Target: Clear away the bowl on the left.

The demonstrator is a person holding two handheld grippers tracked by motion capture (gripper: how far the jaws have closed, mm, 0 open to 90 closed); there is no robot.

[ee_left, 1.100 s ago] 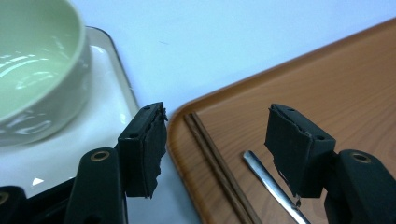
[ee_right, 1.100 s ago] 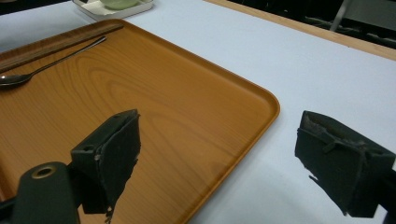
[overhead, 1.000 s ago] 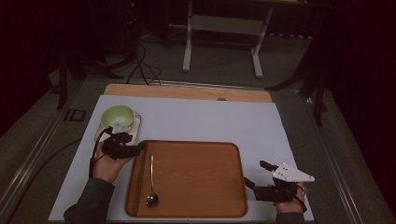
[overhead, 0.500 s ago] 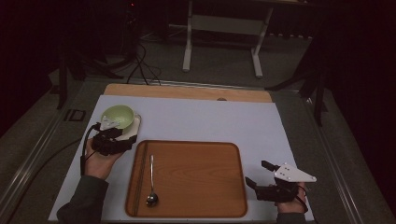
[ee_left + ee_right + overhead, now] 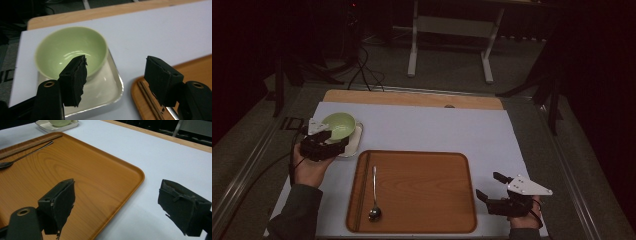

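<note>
The left tool (image 5: 115, 82) stands open, its jaws wide apart, with the bowl (image 5: 71, 50) just ahead in a small dish (image 5: 110, 87). The right tool (image 5: 498, 192), also open, sits well apart beside the tray (image 5: 422, 195).

My pale green glazed bowl (image 5: 71, 50) sits upright and empty in a shallow square silver metal dish (image 5: 110, 87) on the white mat, just beyond the wooden tray's (image 5: 422, 192) far left corner. On that tray a long steel spoon (image 5: 373, 195) lies lengthwise beside dark wooden chopsticks (image 5: 361, 190).
</note>
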